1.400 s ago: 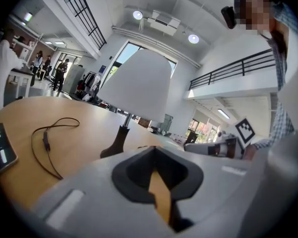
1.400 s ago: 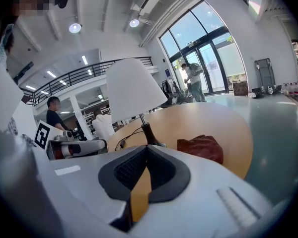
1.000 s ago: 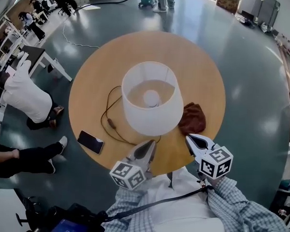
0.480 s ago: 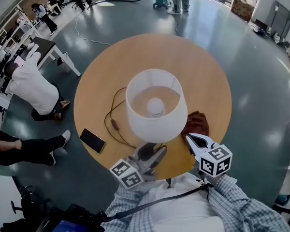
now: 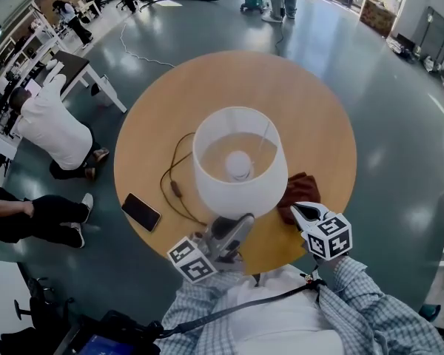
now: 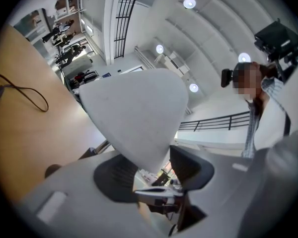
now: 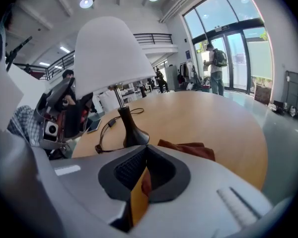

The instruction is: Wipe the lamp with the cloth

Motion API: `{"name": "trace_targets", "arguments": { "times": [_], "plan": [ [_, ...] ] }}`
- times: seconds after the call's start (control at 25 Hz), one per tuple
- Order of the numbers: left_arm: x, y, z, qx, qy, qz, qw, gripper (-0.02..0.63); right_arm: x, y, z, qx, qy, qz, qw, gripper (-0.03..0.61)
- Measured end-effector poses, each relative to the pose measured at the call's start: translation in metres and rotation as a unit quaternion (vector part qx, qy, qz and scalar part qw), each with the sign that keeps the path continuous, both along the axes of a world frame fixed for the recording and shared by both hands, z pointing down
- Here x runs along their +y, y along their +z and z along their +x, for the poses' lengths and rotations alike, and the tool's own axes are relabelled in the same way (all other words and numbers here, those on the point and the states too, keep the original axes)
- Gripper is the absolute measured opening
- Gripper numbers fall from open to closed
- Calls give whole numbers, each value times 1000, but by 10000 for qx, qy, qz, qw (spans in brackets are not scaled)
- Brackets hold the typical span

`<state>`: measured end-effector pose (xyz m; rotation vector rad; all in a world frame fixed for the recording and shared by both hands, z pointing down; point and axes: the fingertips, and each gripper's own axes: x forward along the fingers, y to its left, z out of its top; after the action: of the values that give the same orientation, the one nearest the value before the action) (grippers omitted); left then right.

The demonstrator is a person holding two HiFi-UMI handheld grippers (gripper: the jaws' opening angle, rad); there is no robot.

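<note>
Left gripper (image 6: pixel 156 170) jaws spread, with the lower rim of the lamp shade (image 6: pixel 134 113) dipping between them; pad contact unclear. Right gripper (image 7: pixel 144 175) pressed together and empty. The cloth (image 7: pixel 188 149) sits crumpled on the table (image 5: pixel 311 109) just ahead of its tips, partly covered by them in head view. Ahead-left of the right gripper is the lamp base (image 7: pixel 129 130), hidden under the lamp shade from above.

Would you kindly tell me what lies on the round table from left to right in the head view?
From the left: black phone → lamp cord → white lamp → brown cloth.
</note>
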<state>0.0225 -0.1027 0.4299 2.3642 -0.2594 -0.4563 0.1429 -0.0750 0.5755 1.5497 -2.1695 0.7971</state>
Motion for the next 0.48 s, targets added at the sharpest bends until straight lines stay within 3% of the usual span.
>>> {"name": "trace_targets", "arguments": {
  "times": [0.08,0.24,0.36,0.48],
  "plan": [
    [1,0,1,22,13,9,10000,189,-4,12,4,334,-369,-169,9986,6],
    [0,3,2,24,12,-14,10000,183,-12,45,9,944,-1003,-639,9884,143],
    [2,5,4,-13,16,-16,10000,183,-16,72,18,1376,-1194,-1046,9777,228],
    [3,6,4,-29,31,-25,10000,183,-17,91,26,1557,-1202,-1416,9702,249]
  ]
}}
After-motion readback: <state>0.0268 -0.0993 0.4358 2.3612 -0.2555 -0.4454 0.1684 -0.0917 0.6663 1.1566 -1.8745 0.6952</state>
